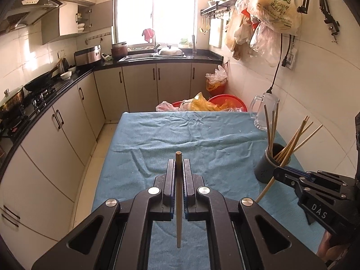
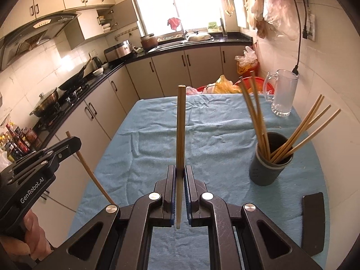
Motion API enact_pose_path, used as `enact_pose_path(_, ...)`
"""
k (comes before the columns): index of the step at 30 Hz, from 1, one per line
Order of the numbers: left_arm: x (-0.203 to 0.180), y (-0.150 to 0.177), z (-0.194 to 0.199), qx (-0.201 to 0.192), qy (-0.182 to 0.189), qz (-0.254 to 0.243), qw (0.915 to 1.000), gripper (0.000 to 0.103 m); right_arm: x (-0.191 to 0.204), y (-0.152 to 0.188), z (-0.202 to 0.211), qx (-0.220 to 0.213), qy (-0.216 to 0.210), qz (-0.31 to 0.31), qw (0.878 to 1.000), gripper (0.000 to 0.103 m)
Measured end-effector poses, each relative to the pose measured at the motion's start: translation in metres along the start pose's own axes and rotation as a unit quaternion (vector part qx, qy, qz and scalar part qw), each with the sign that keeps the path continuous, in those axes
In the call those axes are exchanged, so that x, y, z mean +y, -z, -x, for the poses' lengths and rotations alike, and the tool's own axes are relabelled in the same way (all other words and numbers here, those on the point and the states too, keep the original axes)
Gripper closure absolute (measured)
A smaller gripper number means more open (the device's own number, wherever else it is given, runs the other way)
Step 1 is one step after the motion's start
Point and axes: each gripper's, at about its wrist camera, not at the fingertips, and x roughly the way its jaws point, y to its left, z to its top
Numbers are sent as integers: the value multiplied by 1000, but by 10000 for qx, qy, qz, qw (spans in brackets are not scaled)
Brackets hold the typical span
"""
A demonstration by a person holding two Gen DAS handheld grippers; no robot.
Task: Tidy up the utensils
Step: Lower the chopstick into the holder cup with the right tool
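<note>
Broadly, the worktop point(image 2: 202, 135) is a table draped in a rumpled blue cloth, standing in a narrow kitchen, and nearly all of the cloth lies bare; to my eye that means most of the sorting is done.

Toward the right edge stands the dark holder cup point(image 2: 270, 164), upright, with a bundle of chopsticks point(image 2: 299, 132) already leaning out of it in two fans, some tipped left and some right. It sits within easy reach of both hands, which is likely why it was put there as the collecting point. Behind it, near the far right corner, is a clear glass mug point(image 2: 282, 94), empty as far as I can tell. A flat dark object point(image 2: 313, 222) lies on the cloth near the right edge; what it is I cannot say.

Each hand carries one last piece. The right claw point(image 2: 180, 175) is closed on the right chopstick point(image 2: 181, 123), pinched low on the shaft so that most of its length sticks out forward, free to be steered into the cup. The left claw point(image 1: 178, 168) is likewise clamped on the left chopstick point(image 1: 178, 213), gripped nearer its far end, so only a short tip shows beyond the pads and the rest trails back toward the camera. Both sticks are held clear of the cloth, well apart from the cup.
</note>
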Motion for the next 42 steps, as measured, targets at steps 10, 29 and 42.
enact_pose_path(10,-12,-11,1,-97,85,-111,9999,98,-17,-3,16,-170,143,-234,9995,95)
enact_pose_path(29,-50,-59,9,-332,506,-394,9974,98,-101,-25,63,-681,545,-1115,9899,96)
enact_pose_path(42,-103,-126,12,-461,1255,-368,9903,98,-165,-45,97,-1112,832,-1693,9757,96)
